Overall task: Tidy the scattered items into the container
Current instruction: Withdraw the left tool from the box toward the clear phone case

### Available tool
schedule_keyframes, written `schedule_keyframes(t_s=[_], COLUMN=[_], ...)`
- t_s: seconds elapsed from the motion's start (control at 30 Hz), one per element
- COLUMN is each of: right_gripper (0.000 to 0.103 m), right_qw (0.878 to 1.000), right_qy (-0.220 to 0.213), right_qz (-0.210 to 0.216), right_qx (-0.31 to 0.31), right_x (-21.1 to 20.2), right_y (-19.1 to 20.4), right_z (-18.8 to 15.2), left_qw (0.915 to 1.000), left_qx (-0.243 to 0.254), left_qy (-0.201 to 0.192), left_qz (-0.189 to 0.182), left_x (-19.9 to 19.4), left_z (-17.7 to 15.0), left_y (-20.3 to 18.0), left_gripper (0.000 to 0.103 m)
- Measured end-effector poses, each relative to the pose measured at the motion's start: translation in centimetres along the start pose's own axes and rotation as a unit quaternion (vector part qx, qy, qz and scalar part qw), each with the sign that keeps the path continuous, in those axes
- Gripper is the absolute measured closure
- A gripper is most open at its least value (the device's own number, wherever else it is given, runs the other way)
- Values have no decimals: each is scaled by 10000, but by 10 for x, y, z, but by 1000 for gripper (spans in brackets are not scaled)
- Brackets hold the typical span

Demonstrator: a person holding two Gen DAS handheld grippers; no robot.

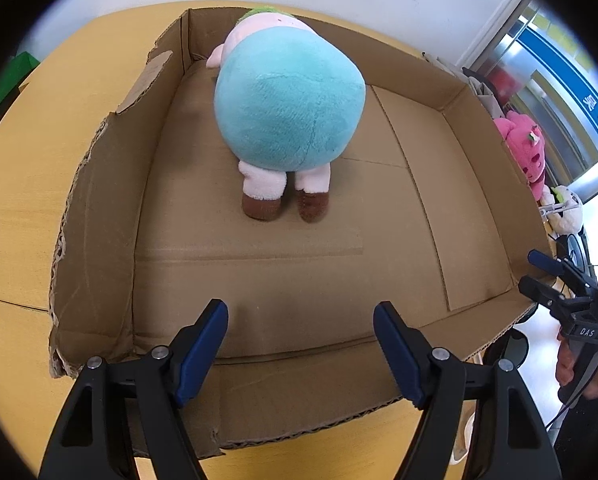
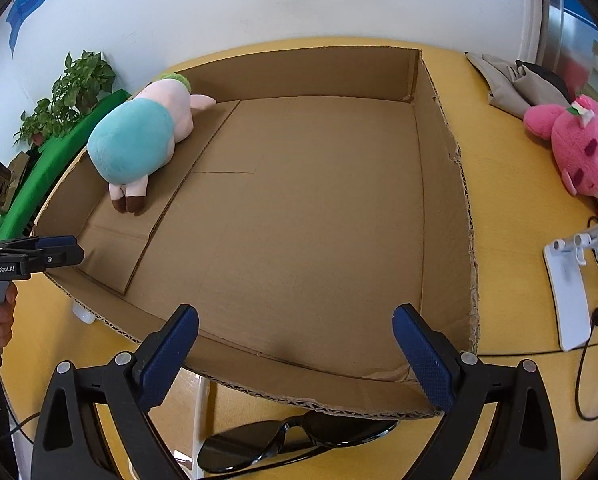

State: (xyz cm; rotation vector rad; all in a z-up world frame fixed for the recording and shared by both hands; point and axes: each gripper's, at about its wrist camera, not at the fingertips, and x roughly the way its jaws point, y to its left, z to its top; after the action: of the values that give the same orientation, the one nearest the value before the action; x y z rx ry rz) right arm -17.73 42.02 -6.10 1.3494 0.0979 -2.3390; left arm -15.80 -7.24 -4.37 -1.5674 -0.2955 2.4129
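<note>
- Both of my claws stand apart and hold nothing: my left gripper hangs over the near wall of the shallow brown cardboard box, and my right gripper hovers at the box's near edge too.
- One item is already inside: a plush doll with a round teal body, pink limbs and brown feet lies face down against the far wall.
- Still outside, on the yellow table, lies a bright pink plush toy, well off to the right of the box.
- Just below my right claw, touching the table beside the box's front edge, lie dark glossy sunglasses.
- I judge the pink plush light, soft and squashy; I would pinch it across its thick middle, where the pile gives grip.
- I judge the sunglasses light but slippery and scratch-prone; I would take them at the bridge or a temple arm, gently, never on a lens.
</note>
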Motion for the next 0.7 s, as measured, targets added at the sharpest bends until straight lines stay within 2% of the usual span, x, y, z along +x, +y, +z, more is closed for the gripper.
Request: schedule_keyframes(t_s=[0.17,0.3,0.4,0.5,0.57,0.63,0.7], right_gripper=[2,0,0,0,0,0,0], right_qw=[9989,9984,9987,9989,9982,9967,9949], right_qy=[-90,-234,-247,-395,-568,-762,-954], right_qz=[301,388,362,112,-71,-205,-299], right_qx=[336,339,275,245,199,181,143], right_x=[-12,-20,-18,-23,-30,-38,-48], right_y=[0,11,20,29,34,38,42], right_z=[3,6,5,-2,-6,-10,-14], left_qw=[9989,9985,9979,9951,9899,9809,9742], left_qx=[-165,-6,287,523,677,822,904], left_qy=[-330,-447,-557,-838,-1226,-1663,-1936], left_qz=[-285,-310,-157,41,221,579,722], left_x=[-23,-38,-46,-56,-62,-69,-74], left_z=[7,15,12,0,-10,-25,-37], left_y=[-1,-19,-36,-55,-65,-76,-86], left_gripper=[28,26,26,26,26,26,25])
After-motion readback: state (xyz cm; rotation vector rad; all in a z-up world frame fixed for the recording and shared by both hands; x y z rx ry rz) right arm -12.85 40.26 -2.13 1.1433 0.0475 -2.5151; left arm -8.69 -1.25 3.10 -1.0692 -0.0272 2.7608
